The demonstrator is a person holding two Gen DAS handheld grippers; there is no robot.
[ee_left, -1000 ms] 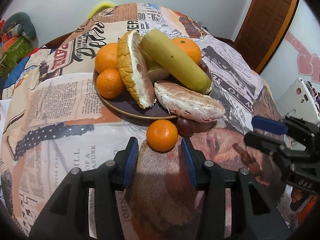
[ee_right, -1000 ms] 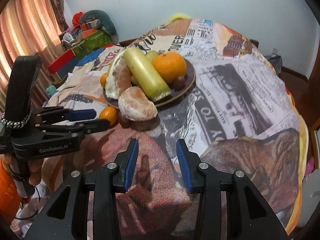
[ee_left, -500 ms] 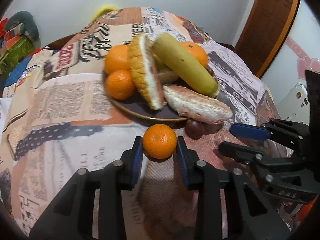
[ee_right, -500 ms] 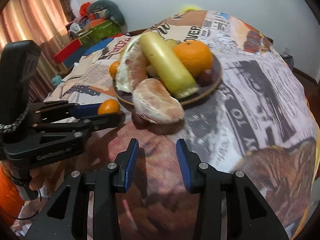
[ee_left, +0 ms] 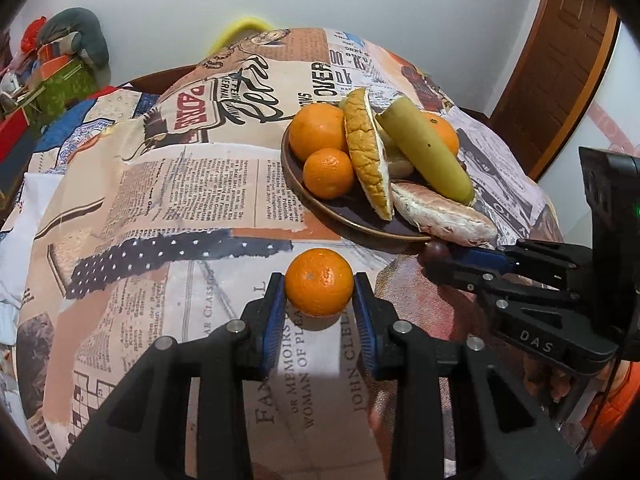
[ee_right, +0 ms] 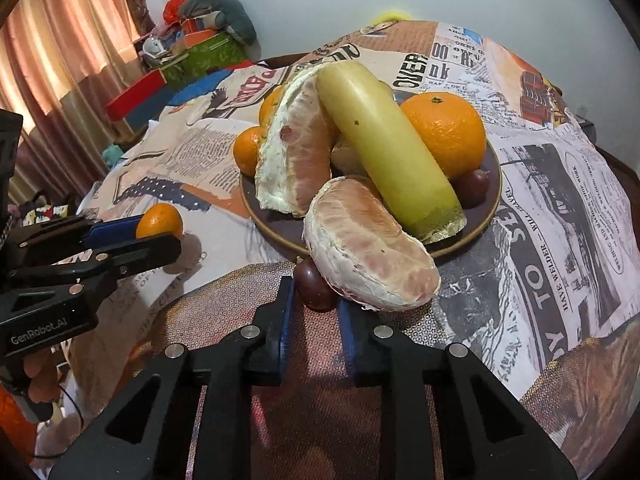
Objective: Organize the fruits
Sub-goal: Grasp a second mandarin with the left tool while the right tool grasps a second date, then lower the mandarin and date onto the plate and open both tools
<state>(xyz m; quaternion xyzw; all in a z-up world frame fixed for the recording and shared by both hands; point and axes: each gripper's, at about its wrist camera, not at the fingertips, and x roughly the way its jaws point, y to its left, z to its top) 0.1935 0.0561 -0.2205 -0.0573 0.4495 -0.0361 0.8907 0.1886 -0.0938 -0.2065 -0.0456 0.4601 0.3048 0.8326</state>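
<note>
A dark plate (ee_left: 344,216) holds oranges, two pomelo wedges and a yellow-green banana (ee_left: 424,156); it also shows in the right wrist view (ee_right: 484,216). My left gripper (ee_left: 319,292) is shut on a small mandarin (ee_left: 319,282) just above the tablecloth, in front of the plate; the mandarin shows in the right wrist view (ee_right: 159,221) too. A dark red grape (ee_right: 316,286) lies on the cloth under the overhanging pomelo wedge (ee_right: 368,248). My right gripper (ee_right: 316,300) has its fingers on either side of the grape, slightly apart from it.
The round table wears a newspaper-print cloth (ee_left: 192,200). Boxes and cushions (ee_right: 196,44) are piled beyond its far left edge. A curtain (ee_right: 52,52) hangs at left; a wooden door (ee_left: 560,64) stands at the right.
My left gripper closed on the mandarin and lifted it slightly. My right gripper moved forward and left to the grape, its fingers narrowing around it.
</note>
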